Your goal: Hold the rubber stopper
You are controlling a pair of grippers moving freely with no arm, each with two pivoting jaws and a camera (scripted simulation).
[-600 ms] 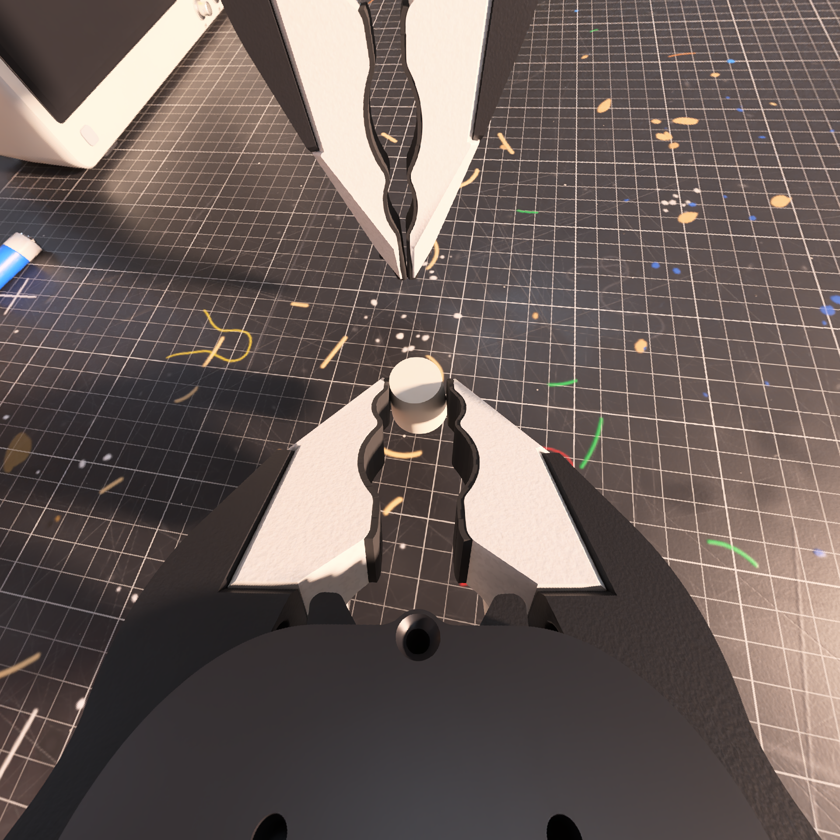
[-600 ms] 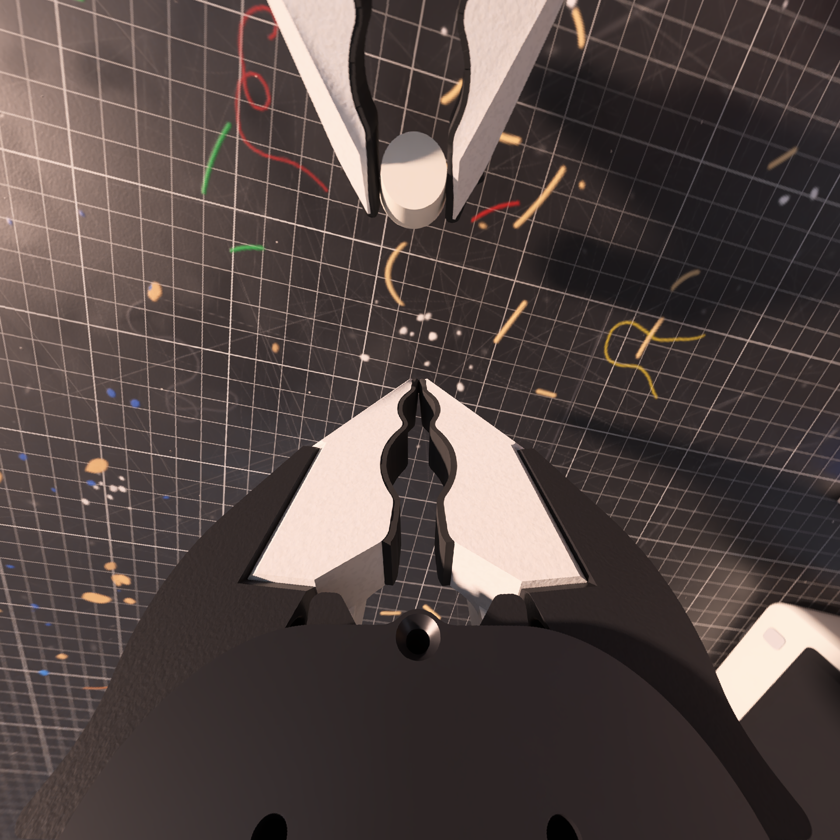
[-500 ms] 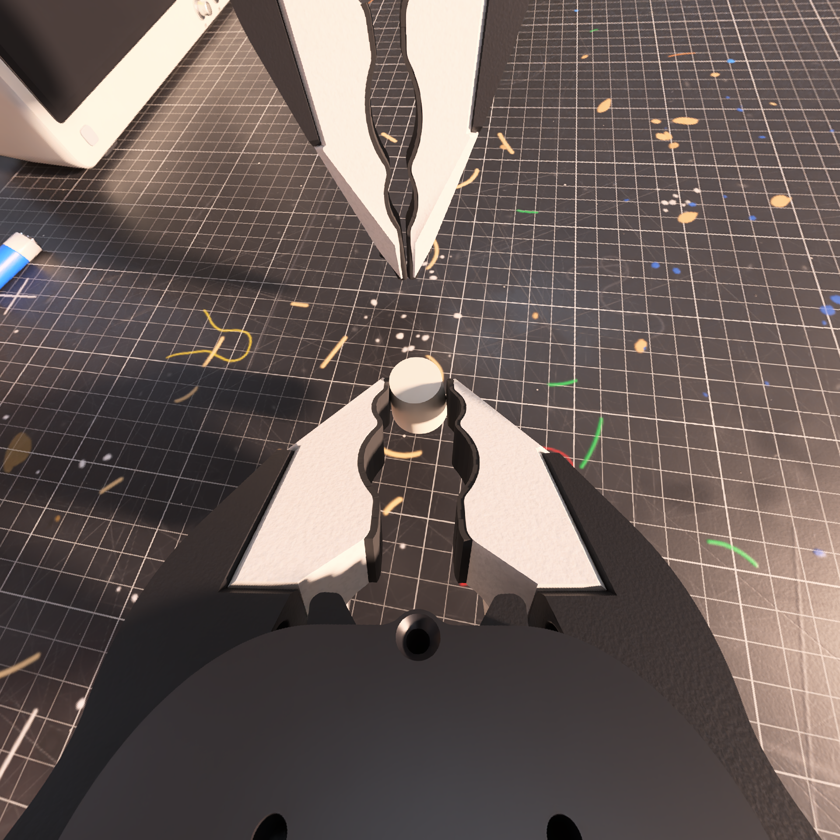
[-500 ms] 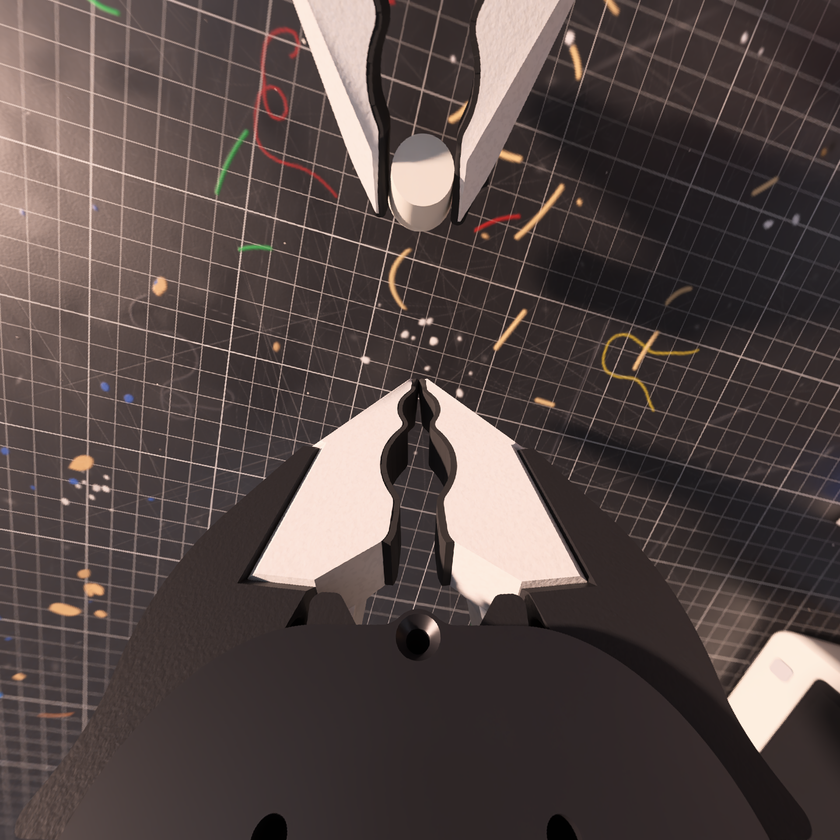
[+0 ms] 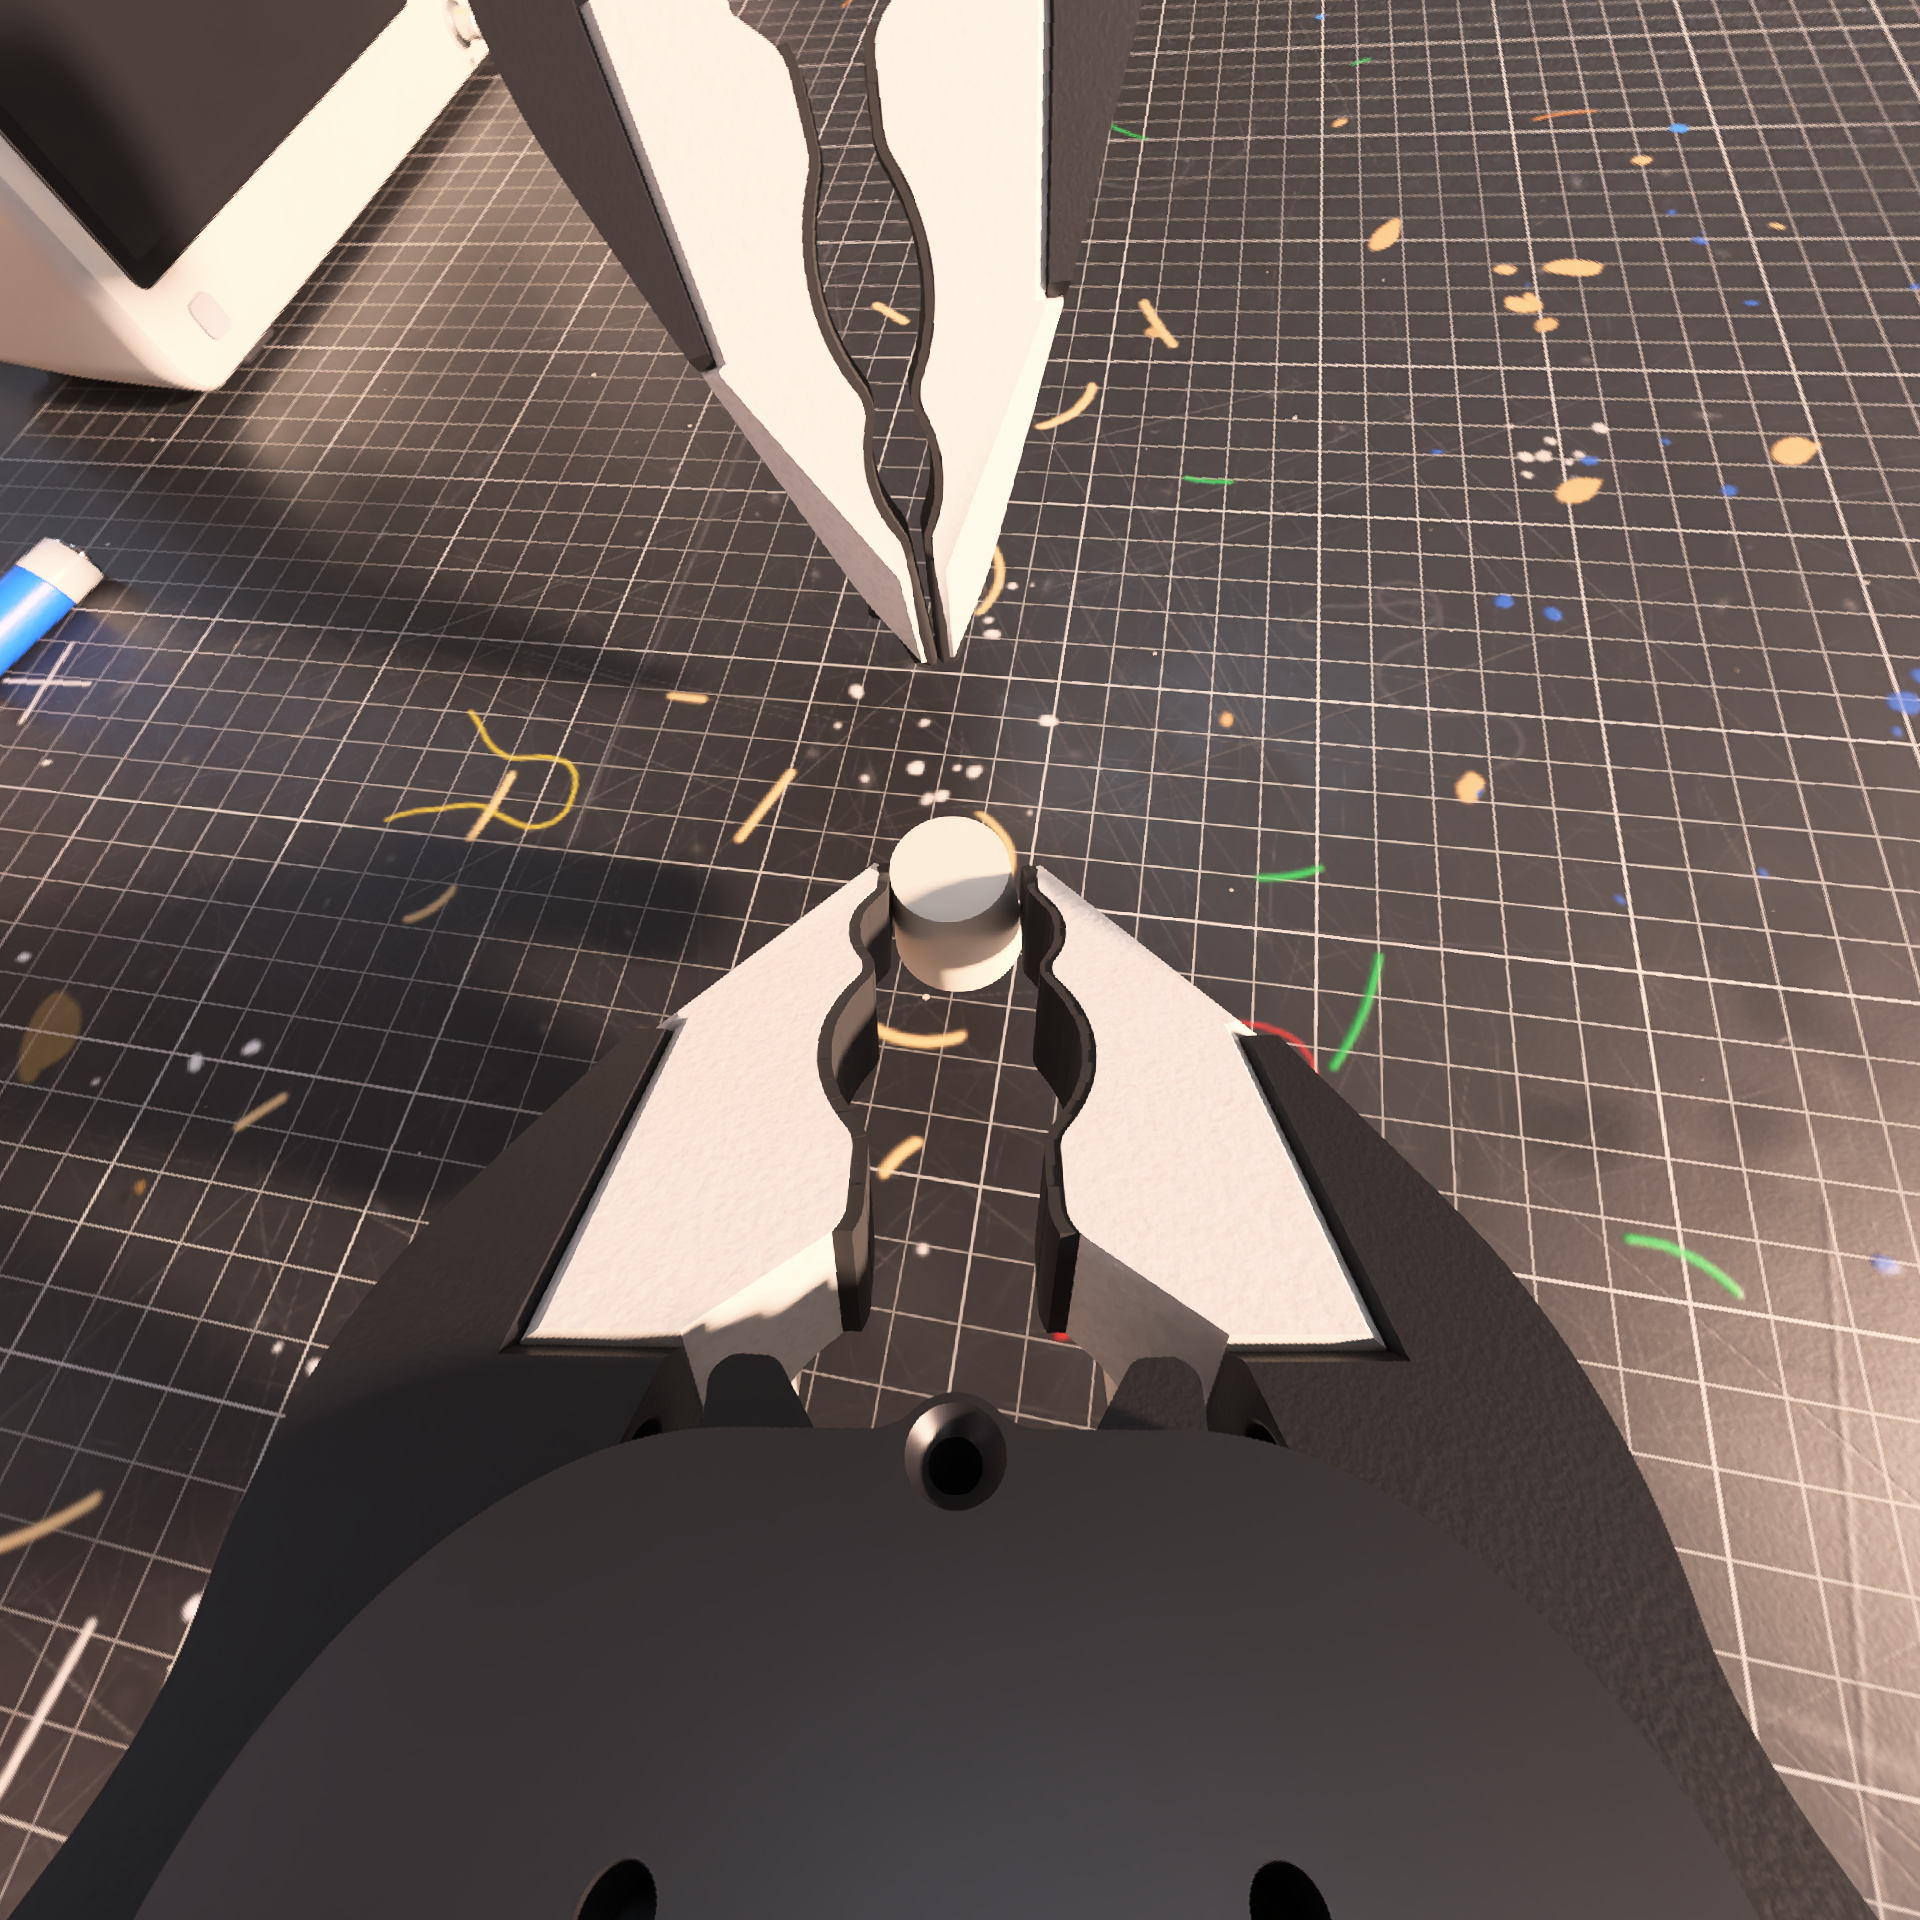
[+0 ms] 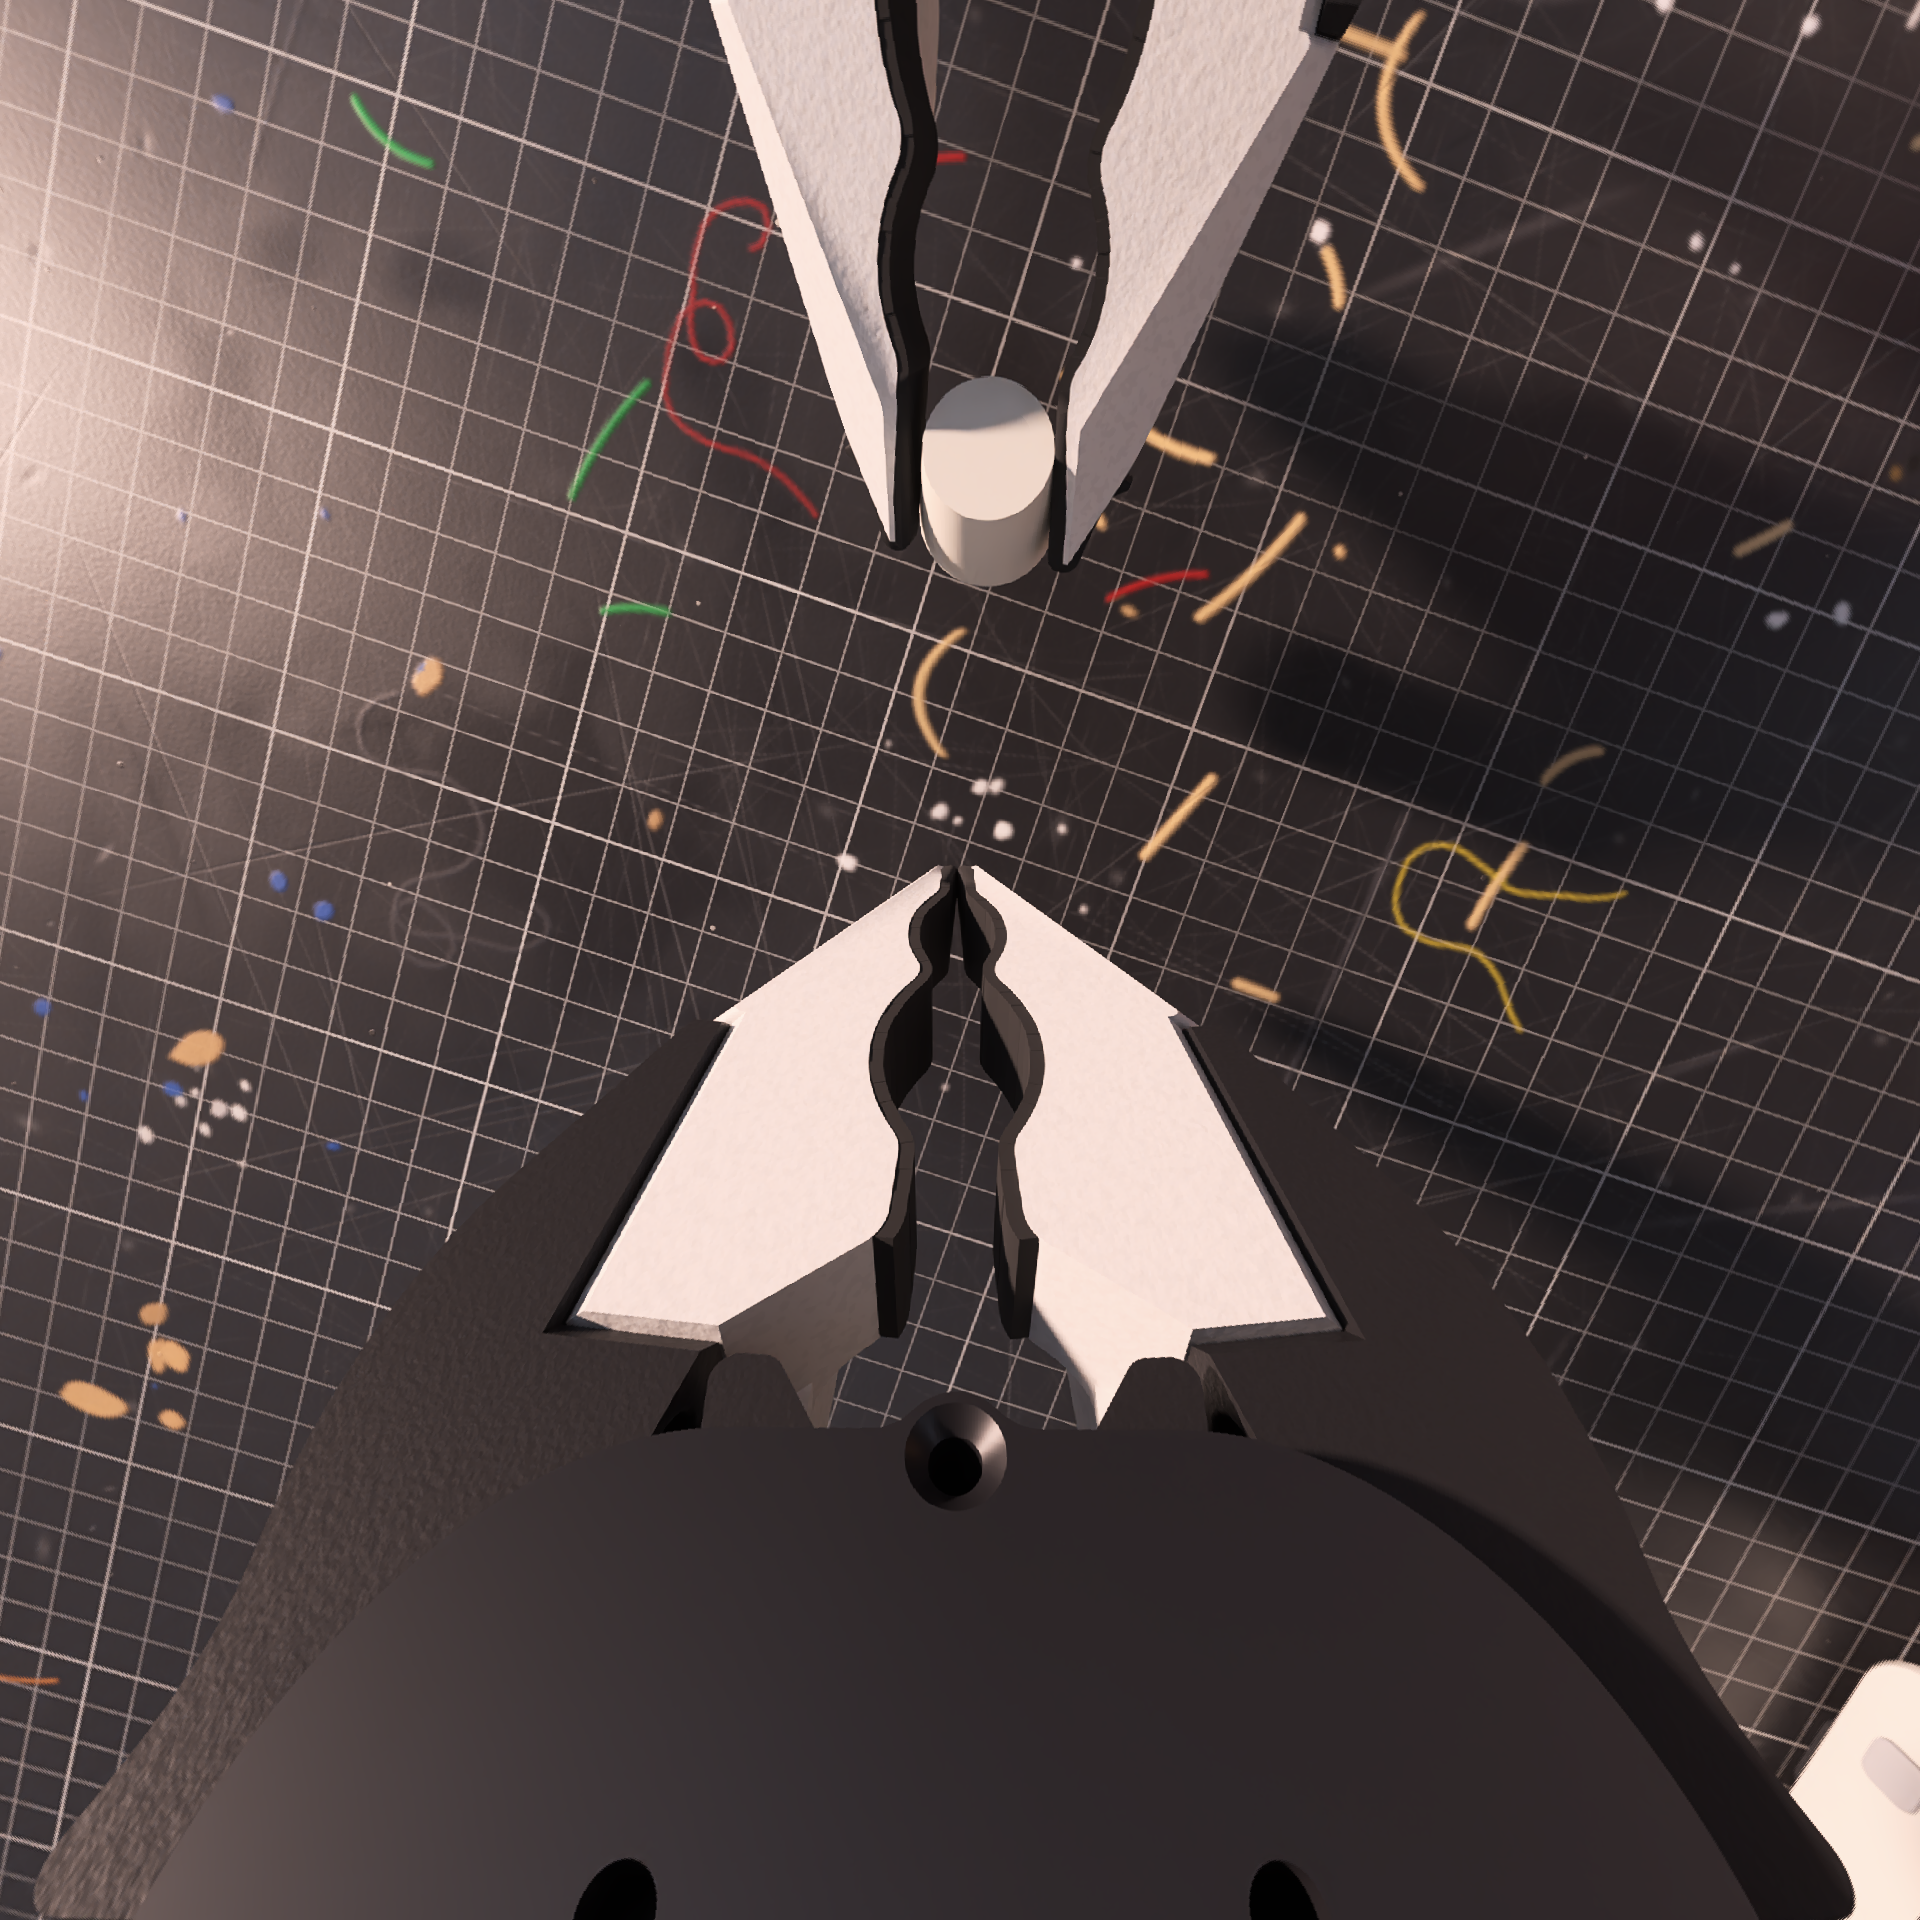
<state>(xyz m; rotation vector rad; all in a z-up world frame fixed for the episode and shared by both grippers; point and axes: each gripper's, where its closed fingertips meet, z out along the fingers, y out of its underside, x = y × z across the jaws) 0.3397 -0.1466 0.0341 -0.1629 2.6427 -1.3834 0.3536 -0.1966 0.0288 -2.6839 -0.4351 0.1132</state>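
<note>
The stopper (image 5: 954, 902), a pale stub at the centre of my left view, sits pinched between the tips of my left gripper (image 5: 954, 914), upright and, as I judge, lifted clear of the mat (image 5: 1558, 935) so nothing but my pads bears it. My right gripper (image 6: 956, 883) hangs opposite with its jaws closed on nothing, tips facing the stopper but well apart. A white box (image 5: 156, 260) and a blue tube (image 5: 42, 603) lie at the left edge.
</note>
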